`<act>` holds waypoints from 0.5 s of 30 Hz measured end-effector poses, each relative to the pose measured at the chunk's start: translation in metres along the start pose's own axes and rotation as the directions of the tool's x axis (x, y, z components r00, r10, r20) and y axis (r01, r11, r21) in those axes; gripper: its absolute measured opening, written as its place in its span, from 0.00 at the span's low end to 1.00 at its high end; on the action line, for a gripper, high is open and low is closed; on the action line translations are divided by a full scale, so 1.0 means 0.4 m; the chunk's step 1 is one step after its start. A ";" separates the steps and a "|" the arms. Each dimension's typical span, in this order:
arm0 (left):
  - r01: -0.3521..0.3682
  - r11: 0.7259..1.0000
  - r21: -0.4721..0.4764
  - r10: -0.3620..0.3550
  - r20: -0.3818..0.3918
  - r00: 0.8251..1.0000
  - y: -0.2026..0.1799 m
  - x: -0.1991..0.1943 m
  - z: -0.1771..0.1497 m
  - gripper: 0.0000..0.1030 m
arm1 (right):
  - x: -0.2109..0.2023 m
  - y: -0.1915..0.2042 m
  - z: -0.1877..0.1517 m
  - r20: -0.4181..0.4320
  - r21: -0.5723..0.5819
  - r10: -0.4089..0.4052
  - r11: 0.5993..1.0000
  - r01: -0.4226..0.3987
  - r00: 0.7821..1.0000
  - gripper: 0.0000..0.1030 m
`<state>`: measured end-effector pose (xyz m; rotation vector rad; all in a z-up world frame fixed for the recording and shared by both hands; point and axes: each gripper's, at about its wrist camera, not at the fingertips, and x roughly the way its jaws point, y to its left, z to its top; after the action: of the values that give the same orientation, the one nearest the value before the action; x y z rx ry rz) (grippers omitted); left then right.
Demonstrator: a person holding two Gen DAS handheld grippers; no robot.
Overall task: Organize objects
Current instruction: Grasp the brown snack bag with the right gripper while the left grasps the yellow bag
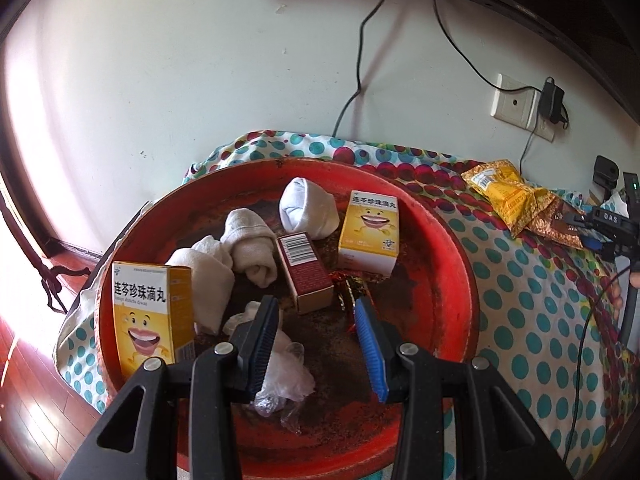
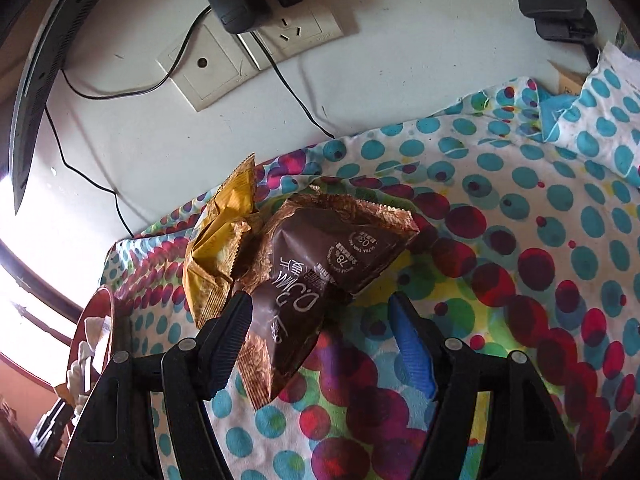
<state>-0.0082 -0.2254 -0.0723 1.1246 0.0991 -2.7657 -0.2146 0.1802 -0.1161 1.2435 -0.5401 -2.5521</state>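
One brown snack packet (image 2: 304, 280), long axis toward the wall.

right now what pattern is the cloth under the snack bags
White with teal, red and magenta polka dots; the cloth shows best in the right wrist view.

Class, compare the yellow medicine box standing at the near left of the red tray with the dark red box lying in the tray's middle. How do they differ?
The yellow box stands upright; the dark red box lies on its side.
The yellow box shows a cartoon smiling face and large Chinese lettering; the dark red box shows a barcode.
The yellow box looks wider and the dark red box slimmer, though the fisheye view distorts this.
Both are cardboard cartons inside the red tray.
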 end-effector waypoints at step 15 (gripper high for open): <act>0.180 0.961 0.211 -0.203 0.092 0.975 -0.274 -0.028 0.058 0.56 | 0.007 -0.028 0.007 0.030 0.002 0.112 0.994 -0.112 0.993 0.32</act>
<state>-0.0344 -0.1188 -0.0475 1.0498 -0.0930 -3.0638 -0.2190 0.1899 -0.1214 1.1438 -0.6030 -2.4813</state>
